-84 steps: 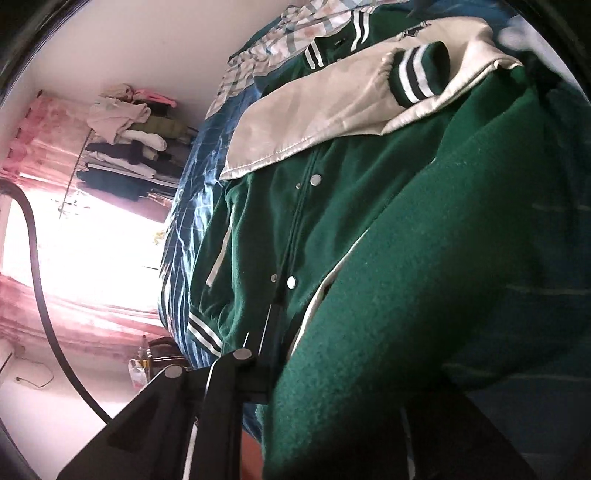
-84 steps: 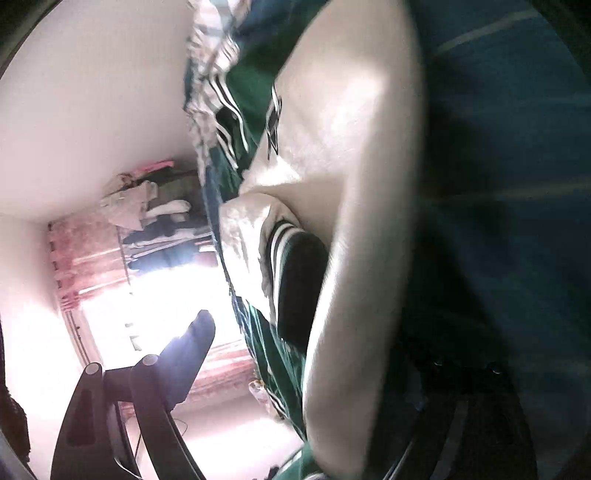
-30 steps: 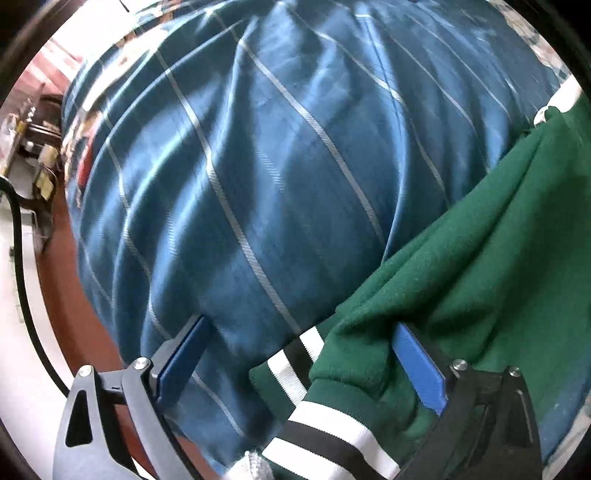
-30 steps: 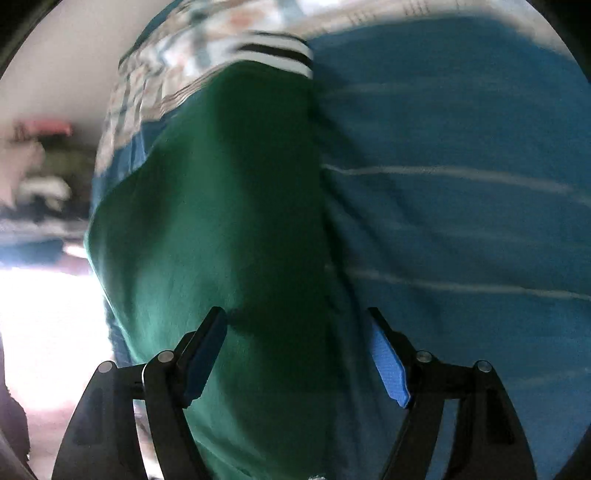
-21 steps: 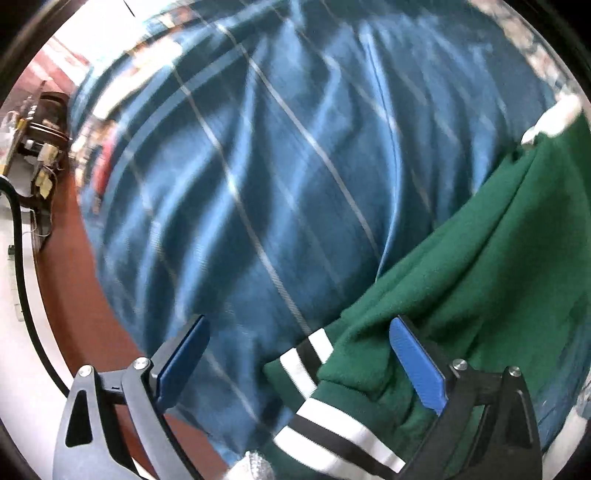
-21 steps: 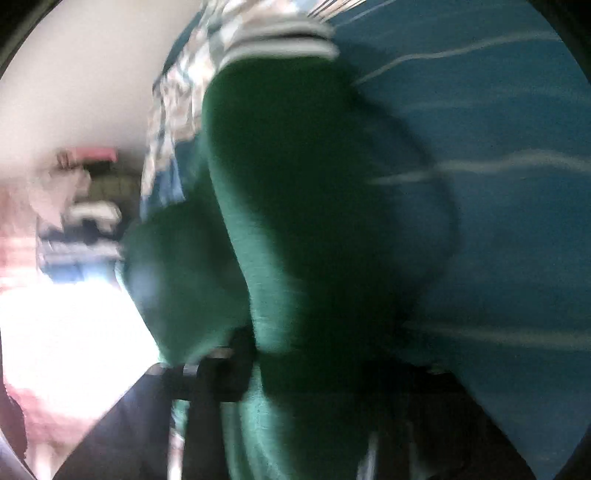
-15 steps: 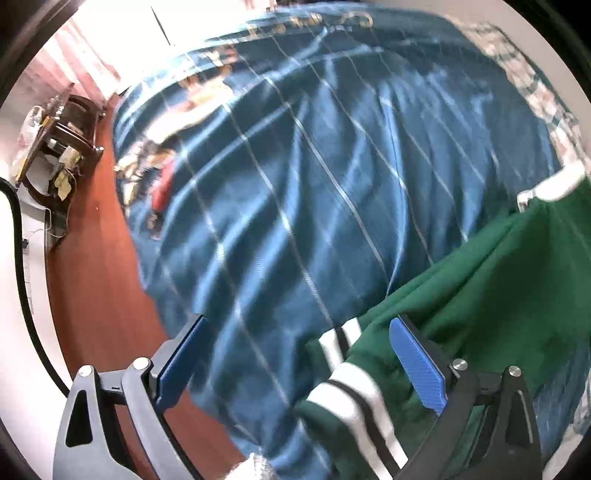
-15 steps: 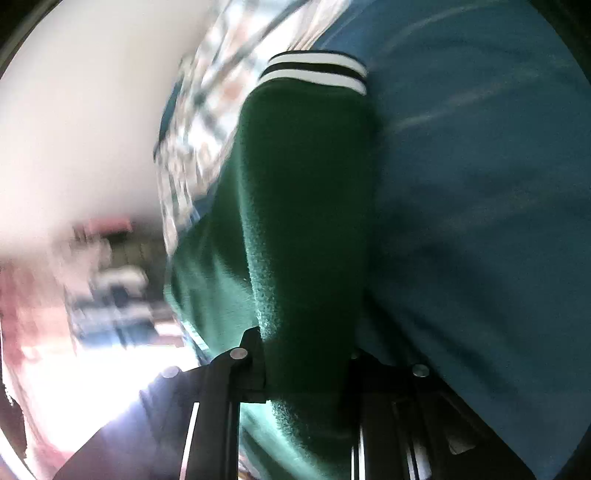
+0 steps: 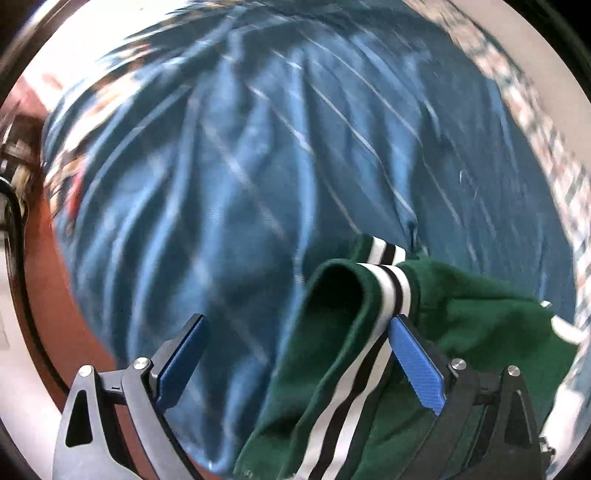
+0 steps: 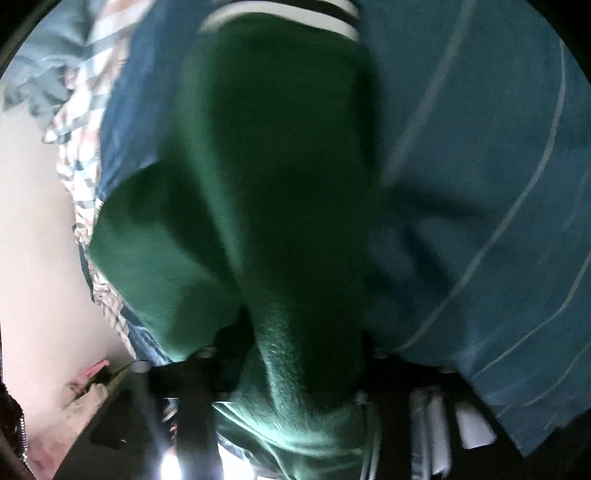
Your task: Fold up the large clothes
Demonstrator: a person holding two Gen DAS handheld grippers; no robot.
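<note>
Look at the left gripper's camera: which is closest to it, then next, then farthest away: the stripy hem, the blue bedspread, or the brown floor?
1. Stripy hem of the green jacket: between the left gripper jaws.
2. Blue bedspread: just beyond, under the hem.
3. Brown floor: far left, below the bed's edge.

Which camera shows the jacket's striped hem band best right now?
The left wrist view: the striped band curls between the open left tool, stripes distinct. The right wrist view shows only a blurred strip of band at the top edge.
</note>
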